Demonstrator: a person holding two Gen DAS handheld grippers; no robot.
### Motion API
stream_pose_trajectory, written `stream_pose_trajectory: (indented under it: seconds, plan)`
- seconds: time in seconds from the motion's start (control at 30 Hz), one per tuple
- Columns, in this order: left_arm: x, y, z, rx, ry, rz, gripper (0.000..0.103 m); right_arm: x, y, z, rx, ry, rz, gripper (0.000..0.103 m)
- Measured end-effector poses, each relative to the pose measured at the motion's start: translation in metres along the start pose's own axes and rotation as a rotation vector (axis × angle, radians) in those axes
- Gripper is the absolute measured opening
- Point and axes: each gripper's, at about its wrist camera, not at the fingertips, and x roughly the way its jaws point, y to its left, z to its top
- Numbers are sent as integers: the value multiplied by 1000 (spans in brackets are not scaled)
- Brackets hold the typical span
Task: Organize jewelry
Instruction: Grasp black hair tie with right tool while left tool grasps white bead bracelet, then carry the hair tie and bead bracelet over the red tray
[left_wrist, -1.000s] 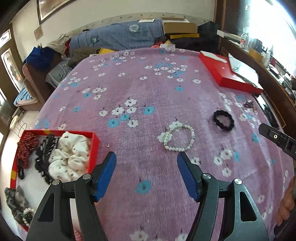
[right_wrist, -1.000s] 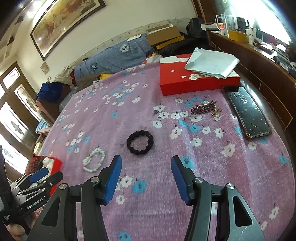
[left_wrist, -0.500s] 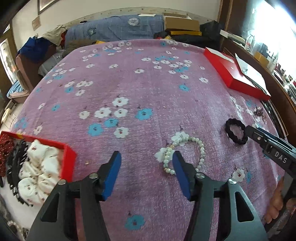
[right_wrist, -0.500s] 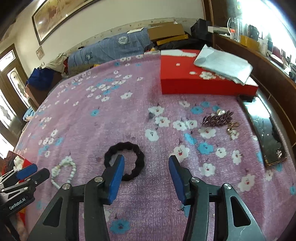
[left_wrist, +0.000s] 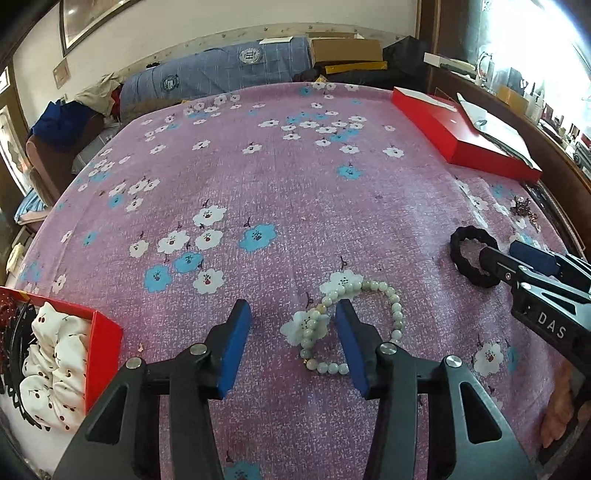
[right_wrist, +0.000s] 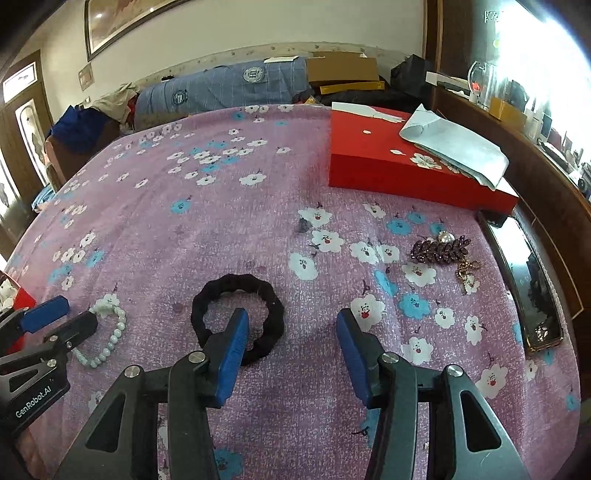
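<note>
The left hand-held gripper (left_wrist: 291, 328), jaws apart and just closing, is straddling the bead bracelet's (left_wrist: 397, 312) near side; the right hand-held gripper (right_wrist: 291, 328), apart, is straddling the black scrunchie's (right_wrist: 271, 301) rim. Neither is clamped yet. The red tray (left_wrist: 105, 334) is already holding scrunchies; the brooch (right_wrist: 439, 251) is waiting on the bed.

Bedspread (left_wrist: 295, 177) mid + far half bare, I can pass freely there. Obstacles: red tray (left_wrist: 105, 343) near-left edge; red box (right_wrist: 413, 173) far right; phone (right_wrist: 528, 280) along rt edge, brooch (right_wrist: 439, 251) just beside it. Other gripper (left_wrist: 513, 258) crowds rt side.
</note>
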Motion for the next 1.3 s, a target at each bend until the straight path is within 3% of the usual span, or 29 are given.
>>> stream_pose_trajectory:
  seconds: [0.2,0.3,0.4,0.6,0.73,1.07,1.3]
  plan:
    - [-5,-4,-6,31,2,-75,43,1,3,0,-24,4,-13,53]
    - [-10,-14,-12,77,-14,-88,19,1,5,0,-38,5,-23,50]
    - [-12,-21,-14,94,-20,-88,5,0,6,0,-46,3,-30,37]
    - [-17,-18,-13,61,-5,-101,5,-2,14,-1,-80,-4,-4,15]
    - [-38,-18,-13,55,-36,-112,5,-3,12,-2,-56,-8,12,11]
    - [-82,-12,-20,18,-79,-155,5,-12,6,-8,5,-23,56,10]
    - [-102,-9,-38,-13,-61,-164,5,-24,16,-7,4,-19,77,10]
